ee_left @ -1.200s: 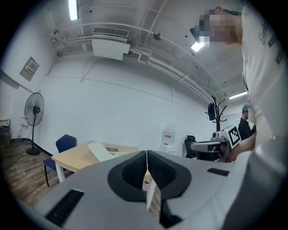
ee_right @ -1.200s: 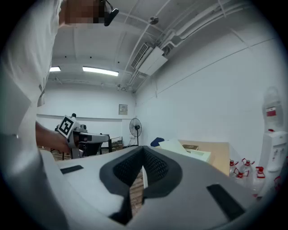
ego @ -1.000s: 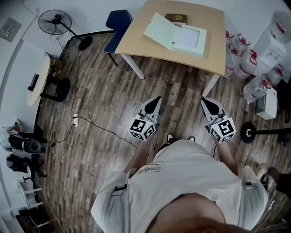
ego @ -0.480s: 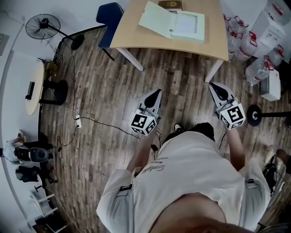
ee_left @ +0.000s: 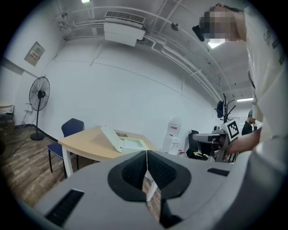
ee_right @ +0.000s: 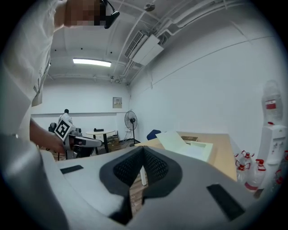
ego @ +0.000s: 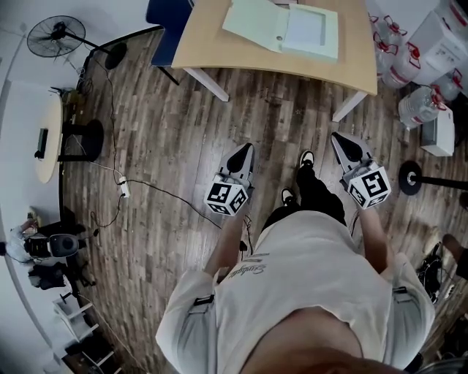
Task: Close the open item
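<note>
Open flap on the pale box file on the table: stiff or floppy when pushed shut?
Probably stiff: the flap stands tilted and flat, unsagging. Likely light, since it looks thin. The box file may slide on the smooth table.

The head view's top edge cuts off the far side of the wooden table [ego: 219, 44] and of the open flat box [ego: 311, 33] on it; the blue chair [ego: 164, 11] shows only a corner, the rest cut by that edge or hidden by the table; the water dispenser [ego: 442, 47] runs off the right edge; in the right gripper view a small brown thing [ee_right: 189, 138] behind the box is too small to tell, and the print on the wall notice [ee_right: 117, 102] cannot be read.
</note>
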`<state>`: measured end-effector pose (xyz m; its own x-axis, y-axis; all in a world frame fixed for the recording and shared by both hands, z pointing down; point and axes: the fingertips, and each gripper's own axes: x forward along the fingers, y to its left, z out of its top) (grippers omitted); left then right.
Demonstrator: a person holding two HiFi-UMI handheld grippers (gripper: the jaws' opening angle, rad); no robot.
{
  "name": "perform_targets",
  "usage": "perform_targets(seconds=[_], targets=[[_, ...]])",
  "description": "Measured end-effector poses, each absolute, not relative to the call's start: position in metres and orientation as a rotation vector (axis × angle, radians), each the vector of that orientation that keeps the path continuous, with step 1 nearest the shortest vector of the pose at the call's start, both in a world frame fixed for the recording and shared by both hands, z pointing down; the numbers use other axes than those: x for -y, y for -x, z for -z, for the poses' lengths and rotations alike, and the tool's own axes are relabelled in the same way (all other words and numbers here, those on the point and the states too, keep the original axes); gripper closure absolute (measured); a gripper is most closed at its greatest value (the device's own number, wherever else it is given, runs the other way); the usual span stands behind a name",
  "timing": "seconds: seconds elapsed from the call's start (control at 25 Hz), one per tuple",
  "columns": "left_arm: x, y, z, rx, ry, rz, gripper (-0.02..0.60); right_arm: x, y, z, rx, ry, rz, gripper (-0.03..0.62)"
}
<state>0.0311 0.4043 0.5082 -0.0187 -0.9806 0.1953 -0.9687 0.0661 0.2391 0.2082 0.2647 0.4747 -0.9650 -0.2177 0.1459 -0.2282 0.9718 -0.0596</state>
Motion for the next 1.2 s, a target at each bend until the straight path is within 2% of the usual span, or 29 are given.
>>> perform_targets(seconds=[0.12, 0.32, 0.44, 0.6, 0.76, 0.88, 1.2], targets=[[-0.372, -0.023, -0.501, 2.049, -1.981, 0.063, 0.566, -0.234, -0.188, -0.483, 2.999, -0.316, -0.158, 0.6], [-0.33, -0.004, -0.488, 2.059, -2.007, 0.038, 0.566, -0.205, -0.145, -0.485, 2.998, -0.225, 0.057, 0.599], [-0.303, 0.015, -0.484, 2.065, -2.009, -0.011, 0.566, -0.18, -0.123, -0.475, 3.045, -0.211, 0.048, 0.599], [-0.255, 0.02, -0.471, 2.062, -2.036, -0.024, 0.566, -0.133, -0.115, -0.479, 3.032, -0.205, 0.02, 0.599], [-0.214, 0.022, -0.462, 2.085, -2.026, 0.105, 0.566, -0.085, -0.111, -0.488, 2.997, -0.184, 0.027, 0.599], [-0.206, 0.033, -0.471, 2.13, -1.925, 0.189, 0.566, -0.06, -0.099, -0.489, 3.026, -0.211, -0.049, 0.599], [-0.191, 0.075, -0.47, 2.186, -1.894, 0.078, 0.566, -0.023, -0.056, -0.493, 3.022, -0.178, -0.076, 0.6]])
